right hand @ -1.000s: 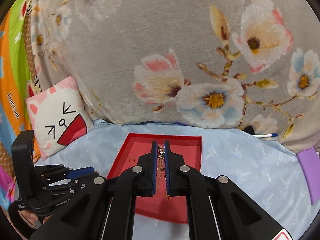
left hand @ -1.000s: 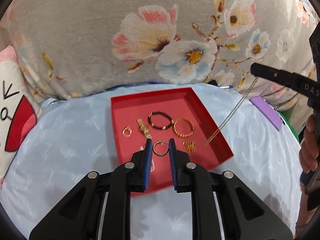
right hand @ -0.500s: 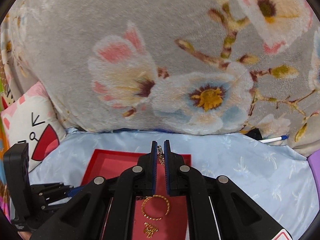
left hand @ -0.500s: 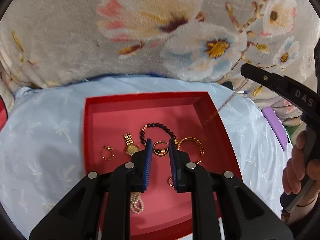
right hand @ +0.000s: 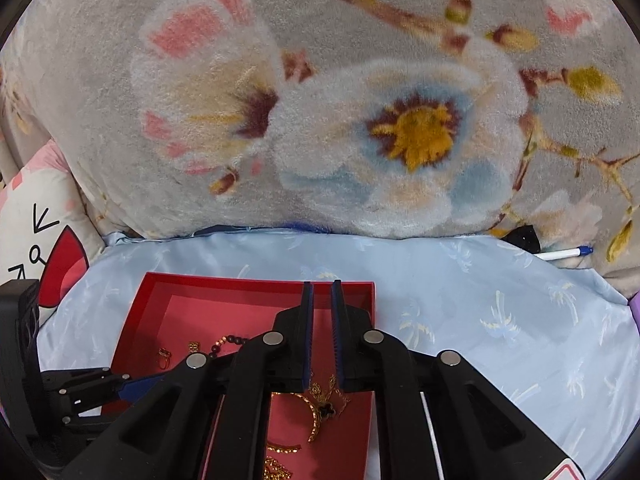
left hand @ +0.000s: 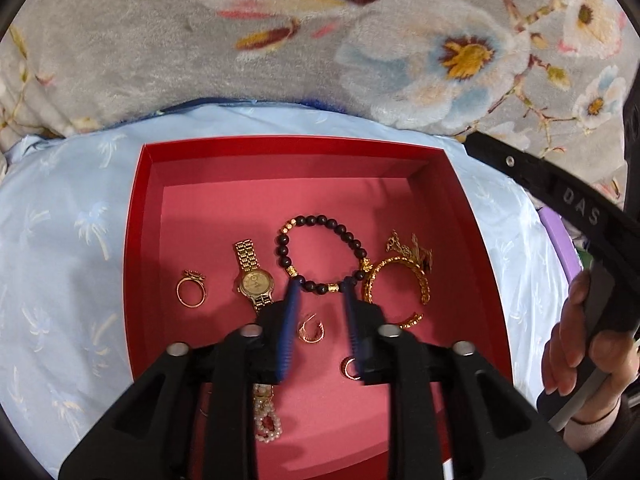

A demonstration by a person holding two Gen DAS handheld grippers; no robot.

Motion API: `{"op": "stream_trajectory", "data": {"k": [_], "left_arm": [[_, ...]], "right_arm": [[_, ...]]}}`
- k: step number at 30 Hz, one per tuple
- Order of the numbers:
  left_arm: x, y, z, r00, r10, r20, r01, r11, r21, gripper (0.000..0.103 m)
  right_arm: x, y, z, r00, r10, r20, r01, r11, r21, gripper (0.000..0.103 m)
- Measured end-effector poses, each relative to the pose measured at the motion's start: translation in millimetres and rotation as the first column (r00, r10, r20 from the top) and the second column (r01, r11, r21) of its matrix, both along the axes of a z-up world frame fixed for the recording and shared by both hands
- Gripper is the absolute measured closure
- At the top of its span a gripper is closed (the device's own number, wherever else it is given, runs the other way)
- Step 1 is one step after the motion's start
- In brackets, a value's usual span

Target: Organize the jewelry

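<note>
Right now both hand-held grippers are working over the red tray [left hand: 136,248], which is sitting on a pale blue bedspread [left hand: 60,240] in front of a flowered blanket [left hand: 160,60]. The left hand-held gripper [left hand: 320,300] has just been opening; its jaws are standing apart with nothing pinched, straddling the near arc of the dark bead bracelet [left hand: 320,222], and a small gold hoop [left hand: 311,330] is lying between the blue pads lower down. The right hand-held gripper [right hand: 321,292] has also just been parting its jaws: narrow gap, nothing in it, and the thin chain with a black clover charm [right hand: 328,408] is lying loose on the tray floor beneath it, touching the gold bangle [left hand: 400,280]. Also in the tray: a gold watch [left hand: 254,280], a ring [left hand: 191,290], a pearl piece [left hand: 266,420].

Likely step: release done on the right, the left lining up a pick. To do it well, commit to one item, hoop or beads, centre it between the pads, come down until the tips are touching the tray floor, then close slowly so the small piece isn't skating out. Keep the right gripper lifting straight up, clear of the chain.
</note>
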State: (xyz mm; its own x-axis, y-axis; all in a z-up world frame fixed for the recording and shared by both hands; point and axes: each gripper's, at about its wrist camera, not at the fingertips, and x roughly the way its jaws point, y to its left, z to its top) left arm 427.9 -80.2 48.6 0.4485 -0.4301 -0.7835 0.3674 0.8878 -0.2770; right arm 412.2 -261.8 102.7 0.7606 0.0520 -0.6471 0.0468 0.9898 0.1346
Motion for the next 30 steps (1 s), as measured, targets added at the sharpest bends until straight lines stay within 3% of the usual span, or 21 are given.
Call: {"op": "stream_trajectory", "data": {"k": [5,7,9,13,19,22,26,28,30], "left_arm": [[-11.5,8.5,12.2,0.996,0.043,0.081,-0.047,0.998,0.052,0.065],[-21.8,15.4,20.1,0.989,0.07,0.13,-0.08,0.994,0.076,0.058],[-37.1,25.8,27.8,0.978,0.099,0.185,-0.118,0.988,0.098,0.049],[-69.1,38.5,38.7,0.946,0.149,0.289,-0.198,0.969,0.149,0.048],[-114.2,52.2,37.2,0.908,0.193,0.372,-0.273,0.946,0.175,0.043],[-122.8,50.4,32.4,0.896,0.21,0.391,-0.308,0.929,0.206,0.043],[-130.7,51.7,26.4,0.904,0.243,0.351,-0.324,0.926,0.193,0.043],[-136.6,52.3,23.7,0.903,0.258,0.342,-0.337,0.922,0.193,0.042],[-142.1,52.1,21.7,0.899,0.272,0.343,-0.352,0.915,0.196,0.035]], "right_arm": [[-21.4,1.8,3.8,0.999,0.01,0.03,-0.01,1.0,0.009,0.078],[-41.5,5.6,7.4,0.998,0.014,0.057,-0.014,1.0,-0.008,0.063],[-62.1,9.9,8.5,0.997,0.018,0.079,-0.016,1.0,-0.023,0.055],[-105.2,19.1,0.3,0.996,0.031,0.078,-0.03,0.999,-0.016,0.045],[-149.9,32.5,-27.4,0.999,0.022,0.04,-0.022,1.0,0.011,0.037],[-157.2,38.0,-39.2,1.0,0.016,0.017,-0.017,0.999,0.031,0.037],[-169.7,45.8,-49.8,1.0,-0.005,-0.006,0.006,0.999,0.051,0.036],[-176.0,49.9,-51.7,1.0,-0.023,-0.007,0.023,0.999,0.037,0.029],[-183.4,55.1,-53.4,0.999,-0.035,-0.012,0.035,0.999,0.02,0.027]]}}
